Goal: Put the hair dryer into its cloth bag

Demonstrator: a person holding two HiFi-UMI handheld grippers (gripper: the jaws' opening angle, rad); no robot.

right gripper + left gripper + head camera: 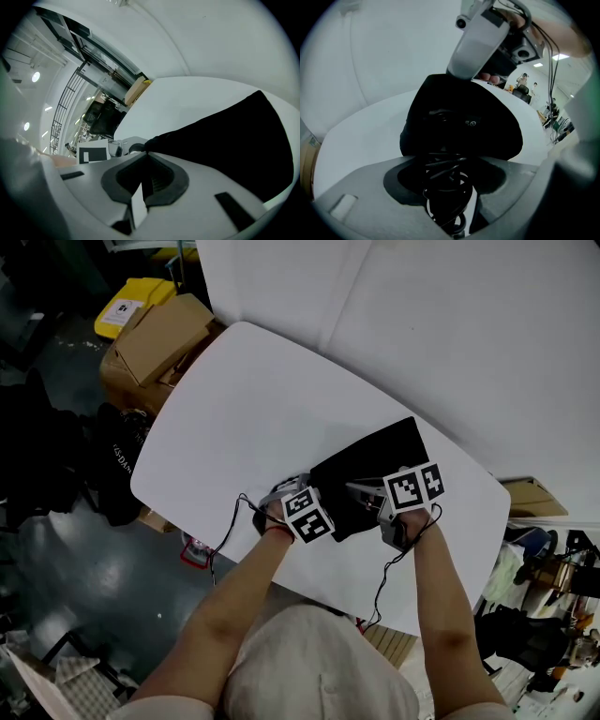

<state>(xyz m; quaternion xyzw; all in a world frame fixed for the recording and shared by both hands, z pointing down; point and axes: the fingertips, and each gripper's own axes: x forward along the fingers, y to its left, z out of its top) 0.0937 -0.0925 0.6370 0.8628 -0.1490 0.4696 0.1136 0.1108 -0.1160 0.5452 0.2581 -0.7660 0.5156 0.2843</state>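
Note:
A black cloth bag (375,465) lies on the white table (244,399). My right gripper (364,491) is shut on the bag's near edge and holds the cloth up; in the right gripper view the jaws (146,153) meet on the black fabric (225,140). My left gripper (322,497) sits at the bag's near left end. It is shut on the black hair dryer (445,183), whose coiled cord shows between the jaws. The dryer's front reaches into the dark bag (487,136), where its outline is lost. The right gripper's fingers (480,42) pinch the bag's top.
Cardboard boxes (159,338) and a yellow container (131,301) stand on the floor beyond the table's left edge. Dark bags (112,465) lie on the floor at the left. A white panel (450,324) rises behind the table. A black cable (230,526) hangs off the near edge.

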